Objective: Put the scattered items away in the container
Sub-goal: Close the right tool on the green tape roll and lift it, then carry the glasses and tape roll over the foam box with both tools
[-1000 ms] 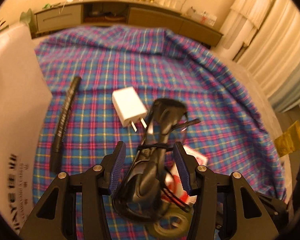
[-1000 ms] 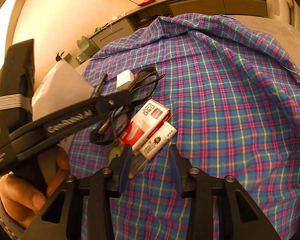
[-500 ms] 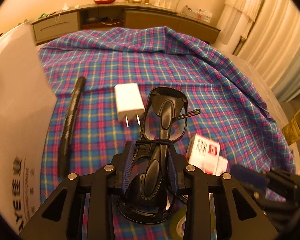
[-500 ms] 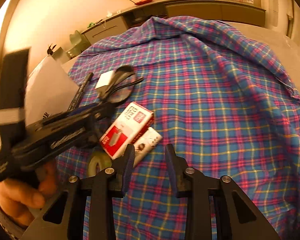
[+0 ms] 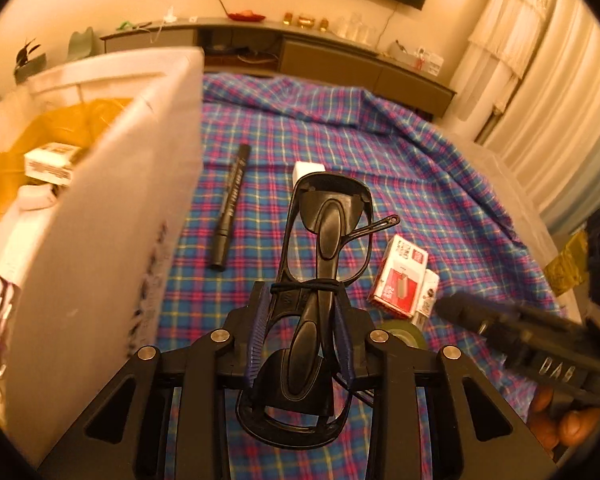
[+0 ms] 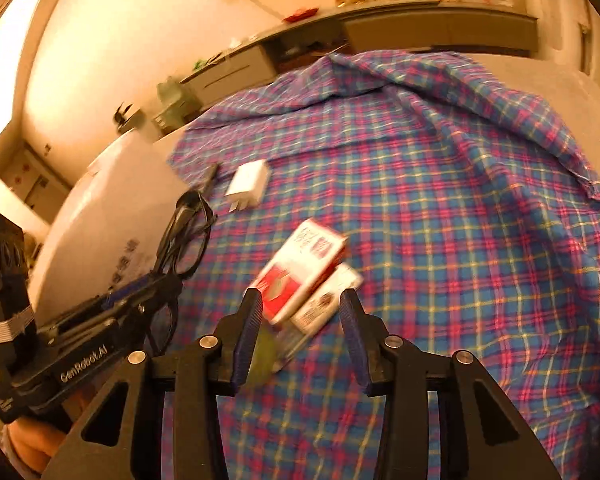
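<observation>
My left gripper is shut on folded black glasses and holds them above the plaid cloth, next to the white box container; both also show in the right wrist view. My right gripper is open, just above a red and white box and a small white box beside it. A roll of tape lies under its left finger. A white charger and a black marker lie on the cloth.
The container holds a yellow bag and small boxes. The plaid cloth covers the table. A low cabinet runs along the far wall. Curtains hang at the right.
My left gripper closed on the glasses, lifted them and swung left toward the container. My right gripper moved forward over the red and white box and opened wider.
</observation>
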`<move>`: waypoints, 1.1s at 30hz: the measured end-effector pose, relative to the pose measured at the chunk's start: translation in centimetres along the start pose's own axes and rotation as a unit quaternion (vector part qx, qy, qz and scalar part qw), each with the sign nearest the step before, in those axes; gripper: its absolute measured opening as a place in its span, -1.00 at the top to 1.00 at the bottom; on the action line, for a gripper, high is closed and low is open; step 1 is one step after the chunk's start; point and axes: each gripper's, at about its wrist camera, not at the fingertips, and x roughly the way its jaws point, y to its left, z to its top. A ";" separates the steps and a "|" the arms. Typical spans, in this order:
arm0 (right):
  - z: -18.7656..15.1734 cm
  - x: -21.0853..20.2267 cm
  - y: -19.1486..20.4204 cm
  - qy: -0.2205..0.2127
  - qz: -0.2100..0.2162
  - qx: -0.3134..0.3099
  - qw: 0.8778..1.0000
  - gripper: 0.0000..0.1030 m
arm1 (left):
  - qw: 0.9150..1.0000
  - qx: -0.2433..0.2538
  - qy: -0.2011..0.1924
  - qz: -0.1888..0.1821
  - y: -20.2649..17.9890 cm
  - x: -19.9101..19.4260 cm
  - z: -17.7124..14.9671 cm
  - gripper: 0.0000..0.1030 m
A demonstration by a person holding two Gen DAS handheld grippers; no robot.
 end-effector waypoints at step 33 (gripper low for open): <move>-3.7 -2.3 4.9 -0.001 0.073 -0.029 0.997 0.70 | 0.998 0.025 -0.053 0.012 -1.2 -10.7 -1.4 0.37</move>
